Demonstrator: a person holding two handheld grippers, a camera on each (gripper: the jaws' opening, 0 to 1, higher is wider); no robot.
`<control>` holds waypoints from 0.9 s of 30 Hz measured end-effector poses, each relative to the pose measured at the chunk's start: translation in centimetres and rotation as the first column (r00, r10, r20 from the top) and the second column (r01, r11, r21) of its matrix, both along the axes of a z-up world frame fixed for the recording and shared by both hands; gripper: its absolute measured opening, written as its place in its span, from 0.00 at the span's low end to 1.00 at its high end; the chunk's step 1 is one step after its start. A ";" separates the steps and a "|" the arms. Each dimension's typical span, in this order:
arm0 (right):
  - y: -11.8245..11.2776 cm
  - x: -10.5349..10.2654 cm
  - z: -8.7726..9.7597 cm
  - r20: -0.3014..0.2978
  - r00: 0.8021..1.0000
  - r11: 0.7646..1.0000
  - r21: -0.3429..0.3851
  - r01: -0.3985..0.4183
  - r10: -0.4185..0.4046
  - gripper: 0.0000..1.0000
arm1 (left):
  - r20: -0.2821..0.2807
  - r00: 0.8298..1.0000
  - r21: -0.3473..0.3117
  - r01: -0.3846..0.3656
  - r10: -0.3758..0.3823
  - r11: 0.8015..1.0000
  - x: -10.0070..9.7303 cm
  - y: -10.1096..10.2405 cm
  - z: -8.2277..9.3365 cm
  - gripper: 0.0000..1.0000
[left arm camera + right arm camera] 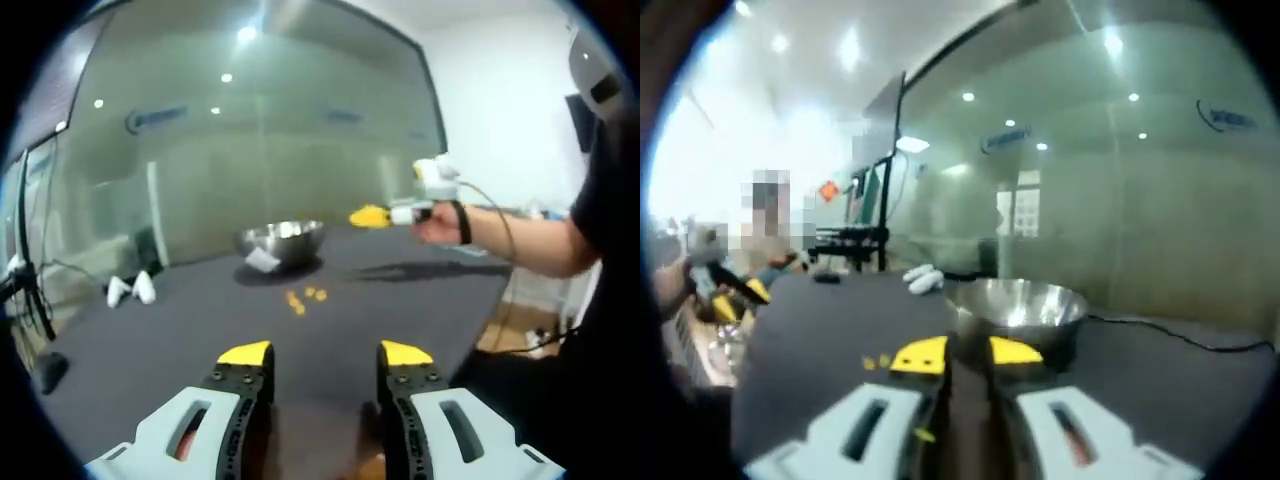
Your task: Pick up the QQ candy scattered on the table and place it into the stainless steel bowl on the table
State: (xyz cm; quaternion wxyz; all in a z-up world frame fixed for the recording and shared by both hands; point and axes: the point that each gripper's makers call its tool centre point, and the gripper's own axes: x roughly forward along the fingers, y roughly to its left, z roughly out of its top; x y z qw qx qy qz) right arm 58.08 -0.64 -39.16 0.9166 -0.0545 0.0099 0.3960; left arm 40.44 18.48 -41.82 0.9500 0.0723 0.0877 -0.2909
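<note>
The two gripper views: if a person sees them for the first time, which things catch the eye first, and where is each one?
The shiny stainless steel bowl stands out first, on the dark table before a glass wall. A few small yellow candies lie on the table just in front of it. In the left gripper view, the right gripper is held in the air to the right of the bowl, while the left gripper rises open from the bottom.
</note>
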 end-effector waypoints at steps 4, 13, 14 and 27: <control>-0.4 -1.4 -1.3 -0.004 1.000 1.000 -0.029 -0.005 0.004 0.15 | 0.010 1.000 -0.014 -0.007 0.008 1.000 0.2 -0.2 0.4 0.43; 1.5 -3.4 -3.6 -0.058 0.994 0.991 -0.085 -0.100 0.096 0.15 | 0.007 1.000 0.002 -0.002 0.002 1.000 0.0 -0.2 0.0 0.43; 2.0 -3.7 -4.2 -0.075 0.988 0.984 -0.104 -0.142 0.134 0.15 | 0.008 1.000 0.000 -0.002 0.002 1.000 0.0 -0.2 0.0 0.43; 6.9 -4.1 -6.8 -0.127 0.957 0.936 -0.208 -0.283 0.261 0.18 | 0.013 1.000 -0.005 -0.010 0.010 1.000 -0.2 0.2 0.1 0.43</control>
